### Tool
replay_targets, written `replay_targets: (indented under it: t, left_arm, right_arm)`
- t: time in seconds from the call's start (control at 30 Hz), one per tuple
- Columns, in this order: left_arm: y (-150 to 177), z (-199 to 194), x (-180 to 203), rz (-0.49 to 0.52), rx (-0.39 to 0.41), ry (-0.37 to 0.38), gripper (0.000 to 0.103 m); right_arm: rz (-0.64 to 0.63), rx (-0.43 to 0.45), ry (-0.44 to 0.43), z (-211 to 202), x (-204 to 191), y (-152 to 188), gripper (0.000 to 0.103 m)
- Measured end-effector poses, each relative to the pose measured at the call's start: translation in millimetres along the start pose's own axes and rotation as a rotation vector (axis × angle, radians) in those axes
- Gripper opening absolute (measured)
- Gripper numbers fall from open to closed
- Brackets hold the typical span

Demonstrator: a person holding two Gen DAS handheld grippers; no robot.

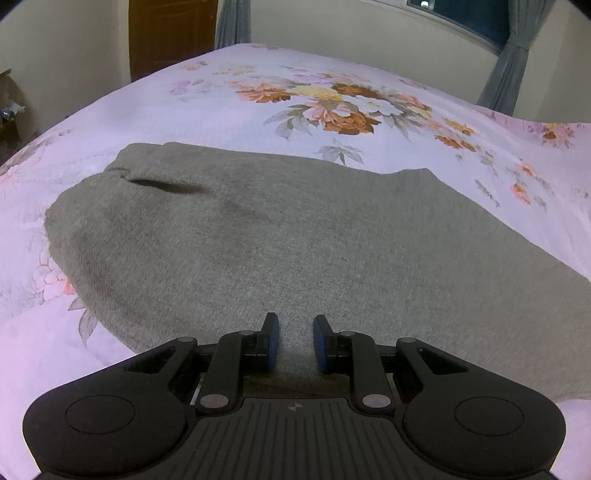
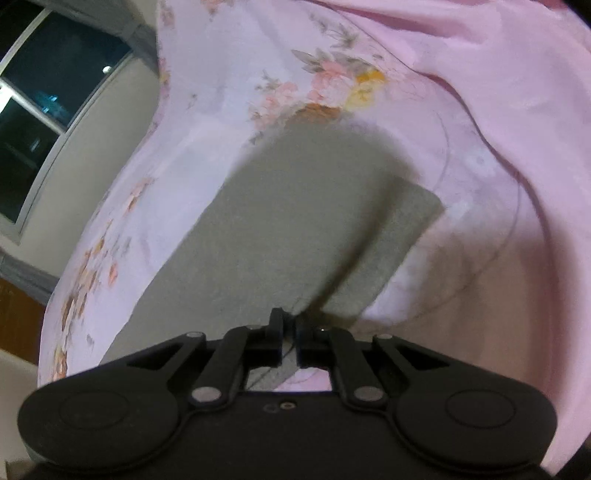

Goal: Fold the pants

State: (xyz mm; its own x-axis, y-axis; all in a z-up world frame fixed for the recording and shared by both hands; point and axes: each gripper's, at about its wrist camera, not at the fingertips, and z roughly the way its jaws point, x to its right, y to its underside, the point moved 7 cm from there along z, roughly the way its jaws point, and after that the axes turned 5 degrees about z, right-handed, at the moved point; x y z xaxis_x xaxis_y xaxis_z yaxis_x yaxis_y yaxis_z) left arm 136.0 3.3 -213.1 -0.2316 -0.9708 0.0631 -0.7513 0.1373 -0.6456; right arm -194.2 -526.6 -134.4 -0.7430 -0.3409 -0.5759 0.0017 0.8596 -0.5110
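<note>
Bedroom setting: one bed under a pink floral-print bedsheet (image 1: 332, 74), serving as the folding surface.

Item 1. One pair of grey knitted fabric pants (image 1: 258, 240), lying flat mid-bed. In the left wrist view they fill the centre, waist end towards 10 o'clock; in the right wrist view a leg runs up to a squared hem at 2 o'clock, with a second layer offset beneath it, which suggests the legs are already stacked.

Item 2. One left gripper (image 1: 295, 341), black with blue pads. Jaws stand slightly apart over the cloth, with fabric lying in the gap; whether the pads actually press on it cannot be told from this angle.

Item 3. One right gripper (image 2: 290, 332), black. Jaws nearly together, pinching a thin edge of the pants, probably to lift that end for the next fold. The view is motion-blurred.

Surroundings: one dark window (image 2: 40, 122) at 9 o'clock, two grey curtains (image 1: 506, 70), one brown wooden door (image 1: 171, 33) at 11 o'clock.
</note>
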Motion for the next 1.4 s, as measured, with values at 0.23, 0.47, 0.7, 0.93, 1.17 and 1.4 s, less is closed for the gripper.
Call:
replay_targets:
  t: [0.23, 0.47, 0.7, 0.93, 1.17, 1.4]
  left_arm:
    - [0, 2, 2, 0.017, 0.0, -0.012, 0.022]
    - [-2, 5, 4, 0.047, -0.007, -0.022, 0.023]
    - [-3, 6, 4, 0.077, -0.013, -0.021, 0.025]
    - [-6, -7, 15, 0.066, 0.01, 0.001, 0.026]
    - [-16, -14, 92, 0.147, 0.032, 0.149, 0.026]
    - [-2, 3, 154, 0.243, 0.02, 0.189, 0.027]
  right_arm:
    - [0.076, 0.039, 0.022, 7, 23, -27, 0.018]
    - [-0.064, 0.11, -0.015, -17, -2, -39, 0.005]
    - [-0.063, 0.059, 0.078, -3, 31, -18, 0.005]
    - [0.016, 0.079, 0.066, -23, 45, -21, 0.036]
    - [0.167, 0.067, -0.022, 1, 52, -32, 0.04]
    - [0.094, 0.119, -0.091, 0, 19, -49, 0.01]
